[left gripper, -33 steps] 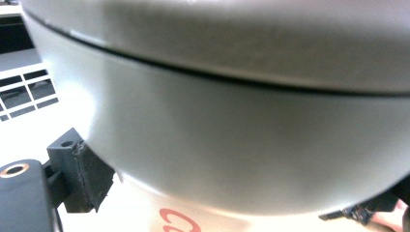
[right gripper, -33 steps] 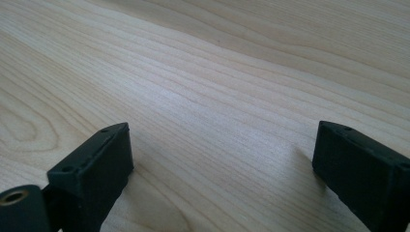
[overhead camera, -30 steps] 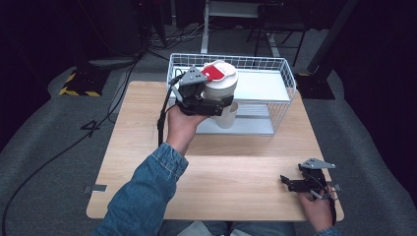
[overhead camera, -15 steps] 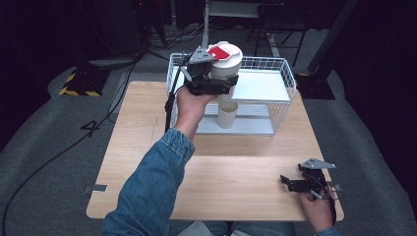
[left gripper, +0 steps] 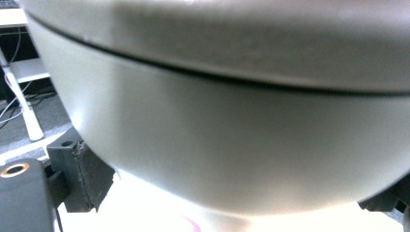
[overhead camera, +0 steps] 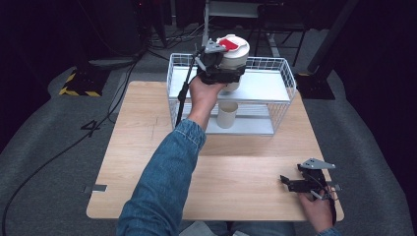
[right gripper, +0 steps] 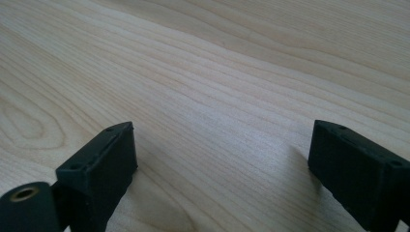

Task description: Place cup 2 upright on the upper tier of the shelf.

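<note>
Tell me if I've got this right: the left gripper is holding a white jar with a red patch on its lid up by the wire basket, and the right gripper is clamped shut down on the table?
Nearly. The right gripper isn't shut: the right gripper view shows its two black jaws wide apart over bare table. The rest holds: in the high view the left gripper holds the white jar, red patch on its lid, up at the wire basket.

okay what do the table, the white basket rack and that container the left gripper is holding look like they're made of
Table: pale wood or a wood-look laminate, matt, with clear grain lines in the right gripper view.
Basket rack: thin wire in a white coating, an open grid around flat white shelves.
Container, clamped in the left hand-held gripper: probably smooth off-white plastic with a soft sheen and a dark lid seam; ceramic can't be ruled out.
</note>
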`<state>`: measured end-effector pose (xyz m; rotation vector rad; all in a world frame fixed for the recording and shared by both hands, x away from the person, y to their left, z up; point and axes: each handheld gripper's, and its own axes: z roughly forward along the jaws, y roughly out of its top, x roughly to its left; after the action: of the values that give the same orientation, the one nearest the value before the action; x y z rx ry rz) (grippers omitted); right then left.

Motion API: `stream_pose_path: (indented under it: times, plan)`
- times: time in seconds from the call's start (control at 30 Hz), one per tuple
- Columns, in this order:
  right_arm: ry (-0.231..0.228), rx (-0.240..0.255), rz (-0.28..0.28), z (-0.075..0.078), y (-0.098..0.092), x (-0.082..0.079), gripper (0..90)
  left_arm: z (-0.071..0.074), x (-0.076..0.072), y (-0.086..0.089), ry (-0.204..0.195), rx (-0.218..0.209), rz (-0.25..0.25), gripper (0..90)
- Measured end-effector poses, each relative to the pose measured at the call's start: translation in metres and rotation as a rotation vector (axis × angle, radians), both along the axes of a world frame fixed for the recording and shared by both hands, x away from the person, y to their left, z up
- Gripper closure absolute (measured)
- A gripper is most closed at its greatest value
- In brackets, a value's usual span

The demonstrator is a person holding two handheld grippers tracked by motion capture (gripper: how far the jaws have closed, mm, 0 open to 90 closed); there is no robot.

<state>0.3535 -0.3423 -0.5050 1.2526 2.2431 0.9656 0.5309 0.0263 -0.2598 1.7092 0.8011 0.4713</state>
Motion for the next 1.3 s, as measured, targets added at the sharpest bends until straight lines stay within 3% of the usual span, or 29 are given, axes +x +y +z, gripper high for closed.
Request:
stream_pose_path:
  times: [0.3, 0.5, 0.6, 0.8, 1.3]
  plan:
    - [-0.001, -0.001, 0.003, 0.0, 0.0, 0.0, 10.6, -0.015, 0.017, -0.01, 0.027, -0.023, 0.021, 9.1]
    - [-0.002, 0.002, 0.007, 0.0, 0.0, 0.0, 11.0, -0.022, 0.024, -0.017, 0.027, 0.016, 0.045, 9.1]
    - [-0.002, 0.003, 0.009, 0.0, 0.0, 0.0, 11.3, -0.025, 0.028, -0.018, 0.028, 0.012, 0.047, 9.2]
    - [-0.002, 0.003, 0.01, 0.0, 0.0, -0.001, 11.5, -0.025, 0.028, -0.023, 0.013, 0.036, 0.05, 9.2]
    - [-0.003, 0.003, 0.012, 0.0, 0.0, -0.001, 11.6, -0.026, 0.029, -0.022, 0.018, 0.02, 0.05, 8.4]
